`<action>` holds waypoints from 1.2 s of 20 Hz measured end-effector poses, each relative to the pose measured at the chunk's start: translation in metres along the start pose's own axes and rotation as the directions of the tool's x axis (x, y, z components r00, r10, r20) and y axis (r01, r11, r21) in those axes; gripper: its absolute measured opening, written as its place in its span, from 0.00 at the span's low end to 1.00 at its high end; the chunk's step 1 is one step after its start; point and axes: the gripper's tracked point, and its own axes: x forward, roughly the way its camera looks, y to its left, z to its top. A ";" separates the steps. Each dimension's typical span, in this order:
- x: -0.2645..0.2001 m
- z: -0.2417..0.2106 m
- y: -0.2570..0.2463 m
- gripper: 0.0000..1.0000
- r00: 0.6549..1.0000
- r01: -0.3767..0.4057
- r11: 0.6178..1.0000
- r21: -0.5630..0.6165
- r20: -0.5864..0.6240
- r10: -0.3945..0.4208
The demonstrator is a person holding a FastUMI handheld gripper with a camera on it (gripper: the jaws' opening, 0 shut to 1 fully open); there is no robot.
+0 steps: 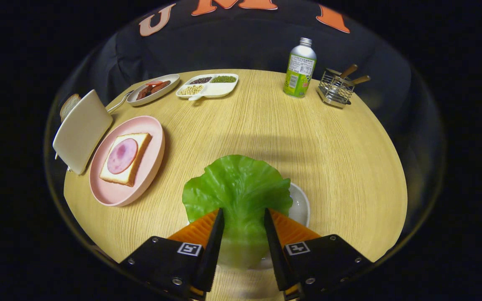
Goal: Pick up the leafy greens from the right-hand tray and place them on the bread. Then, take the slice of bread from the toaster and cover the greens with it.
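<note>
The one camera rides on the gripper [244,217], looking forward and down along its parted fingers. It sits low and close over the near edge of the round wooden table [266,125], facing across it to the booth's dark cloth wall [241,37].

Leafy green [237,190]: one broad, ruffled, bright green leaf with a paler midrib, lying flat over a small white tray [301,205] and hiding most of it; its stalk end runs back between the gripper [244,217] fingers, which stand apart on either side of the stalk, contact unclear. Bread [130,161]: a square white slice with tan crust, lying flat on a round pink plate [111,194], topped by a round pink slice of ham [122,155]. Toaster [81,130]: cream, boxy, just beside the plate's far side, touching or nearly so. Second bread slice [68,105] stands upright in its slot, crust edge showing above the top.
</note>
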 end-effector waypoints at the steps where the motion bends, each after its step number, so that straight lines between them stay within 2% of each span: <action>1: 0.000 0.001 0.002 0.47 1.000 -0.002 1.000 -0.005 0.002 0.002; 2: 0.000 0.001 0.002 0.40 1.000 0.000 1.000 -0.011 0.006 0.000; 3: 0.000 0.001 0.004 0.28 1.000 0.000 1.000 -0.008 0.009 0.000; 5: -0.001 0.002 0.004 0.13 1.000 0.005 1.000 -0.008 0.017 -0.005; 7: -0.004 0.005 0.004 0.05 0.999 0.008 1.000 0.007 0.033 -0.009; 9: -0.007 0.009 0.004 0.02 0.998 0.000 0.999 0.036 0.055 -0.002; 15: -0.009 0.012 0.005 0.01 0.997 0.001 1.000 0.030 0.072 -0.003; 21: -0.008 0.013 0.010 0.04 0.997 -0.040 0.997 0.066 0.068 0.035; 24: -0.019 0.018 0.027 0.18 0.991 -0.108 0.992 0.067 0.087 0.102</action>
